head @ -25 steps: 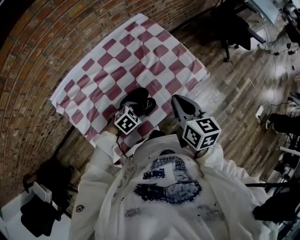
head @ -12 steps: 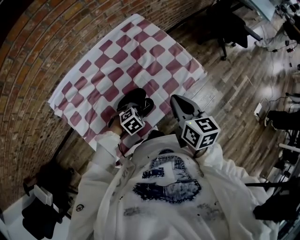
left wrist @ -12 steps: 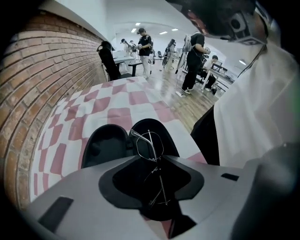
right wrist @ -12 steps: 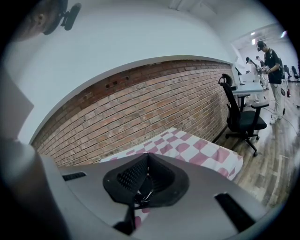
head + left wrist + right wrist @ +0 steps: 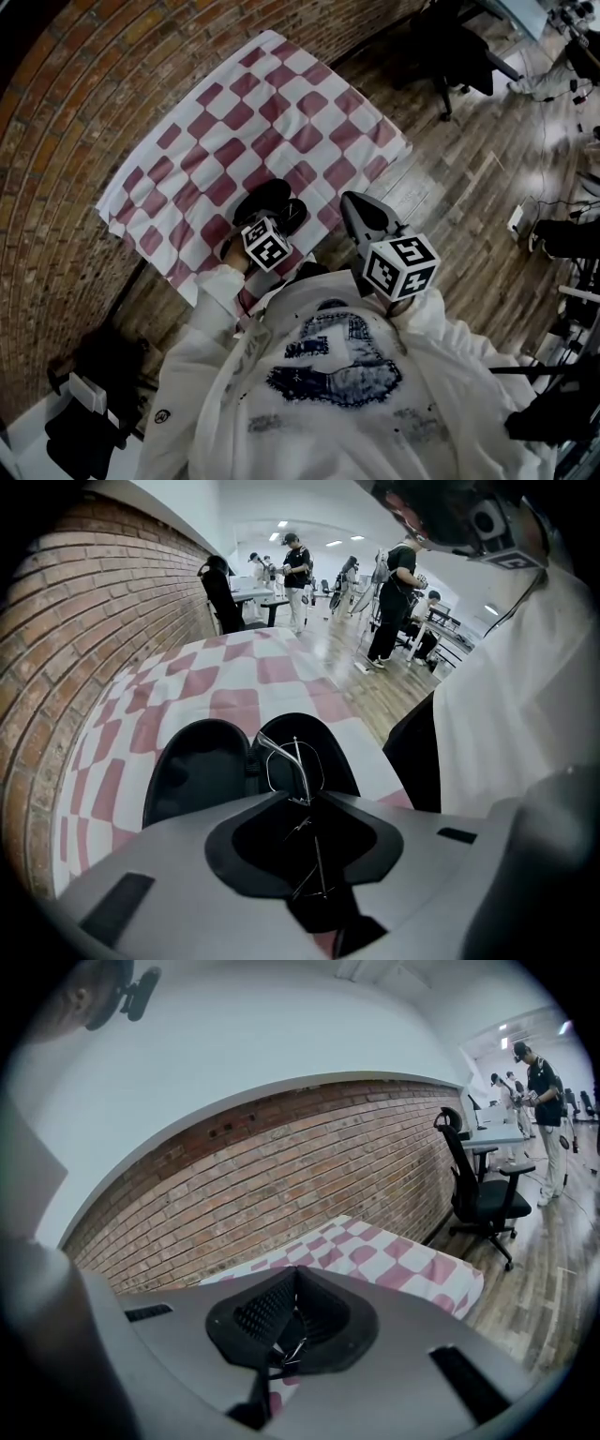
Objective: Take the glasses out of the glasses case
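A black glasses case (image 5: 192,766) lies open on the red-and-white checked cloth (image 5: 246,122), both halves facing up. Thin wire-rimmed glasses (image 5: 290,759) stand up out of the right half. My left gripper (image 5: 307,801) points steeply down over the case, and its jaws are closing with the wire frame pinched between the tips. In the head view its marker cube (image 5: 267,244) hides the jaws above the case (image 5: 265,201). My right gripper (image 5: 354,208) hangs off the cloth's near right edge, shut with nothing in it (image 5: 295,1271).
The cloth lies on a wooden floor beside a curved brick wall (image 5: 84,112). A black office chair (image 5: 461,54) stands beyond the cloth's far right corner. A dark bag (image 5: 94,375) sits at the lower left. Several people stand at desks (image 5: 394,592) far off.
The left gripper's cube has tilted and shifted a little over the case. The right gripper has kept still.
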Available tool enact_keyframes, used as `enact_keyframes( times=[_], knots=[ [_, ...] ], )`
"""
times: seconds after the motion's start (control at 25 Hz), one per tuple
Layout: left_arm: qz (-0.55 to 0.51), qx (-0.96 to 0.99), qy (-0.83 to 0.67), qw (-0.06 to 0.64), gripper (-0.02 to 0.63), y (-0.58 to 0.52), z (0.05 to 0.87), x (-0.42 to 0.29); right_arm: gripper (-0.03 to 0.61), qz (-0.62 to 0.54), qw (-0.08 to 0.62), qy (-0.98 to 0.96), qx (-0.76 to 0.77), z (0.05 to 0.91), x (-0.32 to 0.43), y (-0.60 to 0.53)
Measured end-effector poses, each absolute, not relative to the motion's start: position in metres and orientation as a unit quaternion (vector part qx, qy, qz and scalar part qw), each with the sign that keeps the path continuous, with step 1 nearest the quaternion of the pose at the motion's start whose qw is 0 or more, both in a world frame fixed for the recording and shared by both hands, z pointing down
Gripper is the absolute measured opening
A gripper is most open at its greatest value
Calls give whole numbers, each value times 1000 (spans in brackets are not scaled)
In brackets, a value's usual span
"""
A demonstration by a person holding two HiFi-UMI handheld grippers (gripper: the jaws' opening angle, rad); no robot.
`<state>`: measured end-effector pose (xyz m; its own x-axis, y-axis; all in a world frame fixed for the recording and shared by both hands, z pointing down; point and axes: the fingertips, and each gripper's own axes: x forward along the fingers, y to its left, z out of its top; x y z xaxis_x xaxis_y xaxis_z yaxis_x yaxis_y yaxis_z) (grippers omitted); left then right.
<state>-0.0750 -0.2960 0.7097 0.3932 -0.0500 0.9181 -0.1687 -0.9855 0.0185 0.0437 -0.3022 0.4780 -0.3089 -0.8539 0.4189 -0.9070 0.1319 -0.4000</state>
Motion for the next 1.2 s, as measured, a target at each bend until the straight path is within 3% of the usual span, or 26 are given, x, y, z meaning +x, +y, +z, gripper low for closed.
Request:
enact_keyframes(
  times=[0.64, 1.2],
  knots=[
    [523, 841, -116, 77, 51, -296, 706, -75, 14, 306, 40, -754, 579, 482, 44, -292],
    [514, 838, -170, 63, 43, -301, 680, -88, 14, 304, 31, -766, 565, 476, 47, -272]
  ],
)
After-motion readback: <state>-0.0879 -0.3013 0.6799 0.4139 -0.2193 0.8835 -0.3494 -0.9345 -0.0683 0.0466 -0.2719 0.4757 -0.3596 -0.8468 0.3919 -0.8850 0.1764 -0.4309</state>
